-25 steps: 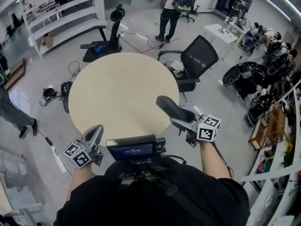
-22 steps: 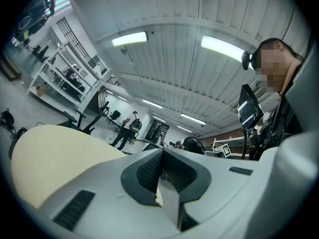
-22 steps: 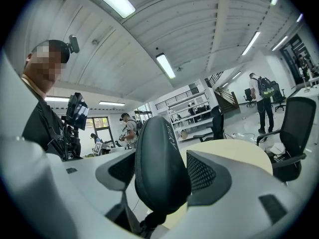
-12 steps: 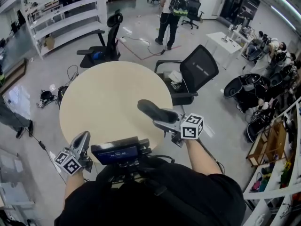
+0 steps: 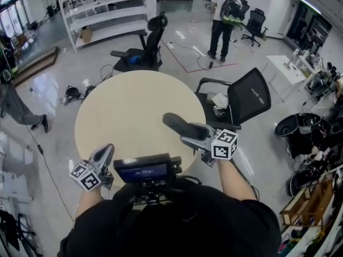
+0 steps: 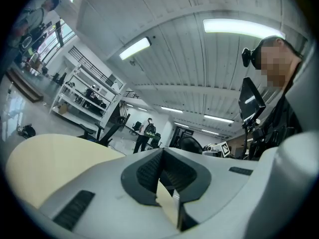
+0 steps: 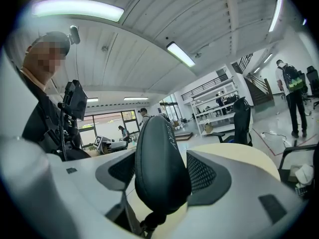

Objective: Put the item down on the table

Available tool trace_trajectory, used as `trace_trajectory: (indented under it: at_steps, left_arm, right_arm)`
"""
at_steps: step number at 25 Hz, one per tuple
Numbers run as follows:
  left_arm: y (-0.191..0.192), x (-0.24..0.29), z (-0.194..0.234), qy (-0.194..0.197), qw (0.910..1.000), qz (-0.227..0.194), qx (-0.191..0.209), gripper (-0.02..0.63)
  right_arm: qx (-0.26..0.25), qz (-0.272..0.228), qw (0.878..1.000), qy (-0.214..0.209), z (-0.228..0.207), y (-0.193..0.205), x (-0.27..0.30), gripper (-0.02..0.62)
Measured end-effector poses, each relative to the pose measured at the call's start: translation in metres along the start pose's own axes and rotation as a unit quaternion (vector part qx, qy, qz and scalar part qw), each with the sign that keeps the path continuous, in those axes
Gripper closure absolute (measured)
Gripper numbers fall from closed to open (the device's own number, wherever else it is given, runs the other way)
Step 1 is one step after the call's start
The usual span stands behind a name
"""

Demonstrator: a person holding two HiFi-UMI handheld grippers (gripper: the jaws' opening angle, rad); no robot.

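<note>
A round, pale beige tabletop (image 5: 134, 106) stands on a glossy grey floor (image 5: 59, 74) in a large open office, with a black high-backed office chair (image 5: 146, 47) at its far edge and a mesh-backed chair (image 5: 247, 96) to its right. White shelving (image 5: 104, 9) lines the far left, cables (image 5: 75, 92) lie on the floor, and a person with a backpack (image 5: 222, 17) stands beyond. Long strip lights (image 6: 134, 48) cross a ribbed white ceiling (image 6: 199, 73).
</note>
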State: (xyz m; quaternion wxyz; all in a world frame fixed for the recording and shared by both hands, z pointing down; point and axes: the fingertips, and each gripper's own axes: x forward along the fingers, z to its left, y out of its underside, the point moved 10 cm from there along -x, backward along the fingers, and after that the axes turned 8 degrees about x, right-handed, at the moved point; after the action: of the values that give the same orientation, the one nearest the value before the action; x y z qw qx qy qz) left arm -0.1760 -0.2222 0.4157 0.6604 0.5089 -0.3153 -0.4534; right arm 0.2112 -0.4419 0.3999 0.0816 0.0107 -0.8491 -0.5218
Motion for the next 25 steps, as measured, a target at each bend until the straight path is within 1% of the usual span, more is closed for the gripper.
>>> trace_trajectory:
  at_steps: [4,7,9,12,16,19,22,25]
  left_arm:
    - [-0.017,0.002,-0.01,-0.01,0.9999,-0.008,0.01,0.604]
    - [-0.024,-0.017,-0.019,-0.016,0.9998,-0.012,0.01,0.604]
    - [-0.03,-0.031,-0.015,-0.014,0.9997,-0.013,0.012,0.604]
    - [-0.038,-0.042,0.003,-0.007,0.9998,-0.018,0.01,0.604]
    - [-0.044,-0.044,0.028,0.016,0.9998,-0.006,0.011,0.604]
    - [-0.044,-0.032,0.04,0.041,0.9988,0.011,0.023,0.604]
    - [-0.04,-0.011,0.055,0.046,0.998,0.033,0.026,0.604]
    - [-0.033,0.022,0.054,0.052,0.9968,0.053,0.028,0.604]
  right_arm:
    - [-0.012,-0.003,1.0,0.0,0.0,-0.01,-0.012,0.285]
    - [-0.008,-0.004,1.0,0.005,0.013,-0.009,-0.012,0.284]
    - [-0.009,-0.007,1.0,0.01,0.022,-0.006,-0.006,0.285]
    - [-0.01,-0.013,0.999,0.03,0.034,-0.004,0.001,0.285]
    - [0.002,-0.018,0.997,0.079,0.042,0.002,-0.003,0.285]
    - [0.018,-0.036,0.992,0.118,0.033,0.01,-0.019,0.285]
    - [0.038,-0.052,0.987,0.147,0.013,0.021,-0.031,0.285]
    - [0.047,-0.06,0.983,0.168,-0.02,0.027,-0.055,0.285]
